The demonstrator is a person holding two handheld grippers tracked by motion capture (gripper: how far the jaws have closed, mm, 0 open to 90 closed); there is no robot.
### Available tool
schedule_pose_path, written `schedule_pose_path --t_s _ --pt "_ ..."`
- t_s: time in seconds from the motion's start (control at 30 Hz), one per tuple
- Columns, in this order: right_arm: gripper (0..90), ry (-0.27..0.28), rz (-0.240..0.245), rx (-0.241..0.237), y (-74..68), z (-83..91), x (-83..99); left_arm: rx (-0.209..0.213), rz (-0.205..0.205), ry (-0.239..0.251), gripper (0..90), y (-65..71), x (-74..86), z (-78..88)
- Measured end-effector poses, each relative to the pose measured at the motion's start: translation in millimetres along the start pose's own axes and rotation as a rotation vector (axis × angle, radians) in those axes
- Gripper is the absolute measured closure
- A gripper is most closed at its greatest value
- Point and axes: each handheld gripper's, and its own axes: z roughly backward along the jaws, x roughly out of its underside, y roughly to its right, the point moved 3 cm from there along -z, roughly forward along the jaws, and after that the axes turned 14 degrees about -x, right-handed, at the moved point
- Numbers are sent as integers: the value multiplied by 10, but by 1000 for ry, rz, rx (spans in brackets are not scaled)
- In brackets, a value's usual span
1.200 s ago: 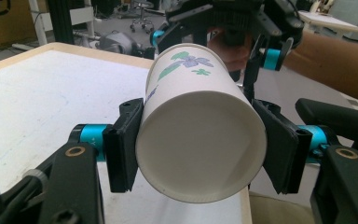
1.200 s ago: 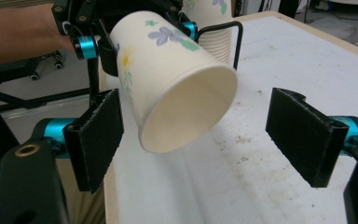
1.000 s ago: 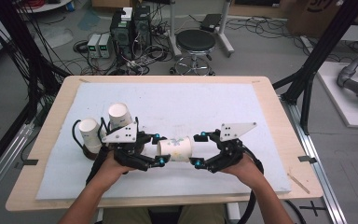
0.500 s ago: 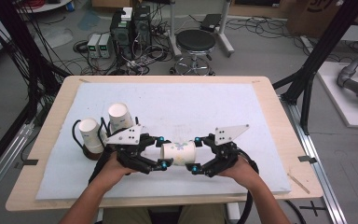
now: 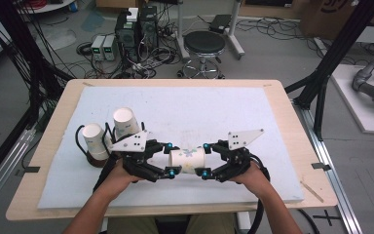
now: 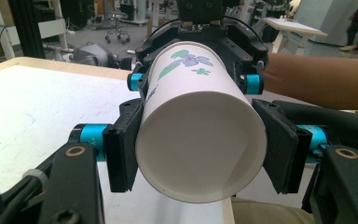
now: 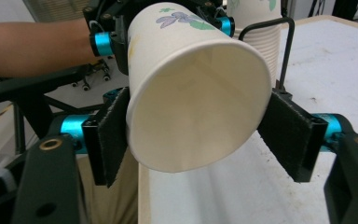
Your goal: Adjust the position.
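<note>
Left gripper [image 5: 168, 158] clamping base end of paper cup [image 5: 187, 160]; right gripper [image 5: 205, 159] jaws just been closing on open rim, squashing it oval between pads [image 7: 109, 135]. Cup hanging level between both. Risk: harder squeeze crumpling thin rim, cup popping free

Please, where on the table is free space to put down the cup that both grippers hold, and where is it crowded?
The white mat is bare from its far edge to the grippers, and along the right side beyond the right gripper. It is crowded at the left, where two upturned cup stacks stand beside the left gripper. The flowered cup lies between both grippers.
</note>
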Motion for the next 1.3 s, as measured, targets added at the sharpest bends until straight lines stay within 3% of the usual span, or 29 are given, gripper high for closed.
schedule_pose_path --t_s 0.27,0.47,0.57,0.93,1.3 --pt "354 0 10 -10 -18 61 -11 -5 -1 -6 366 33 1 -19" --pt "359 -19 3 -24 -35 83 -10 -51 27 -47 133 63 -5 -58" --pt "358 -33 -2 -6 -27 119 -20 -68 23 -65 130 73 -15 -60" --pt "352 -173 11 90 -48 244 -179 -126 -21 -111 131 67 -74 -11" --pt "348 -344 35 131 -74 247 -337 -135 -42 -152 132 70 -108 -4"
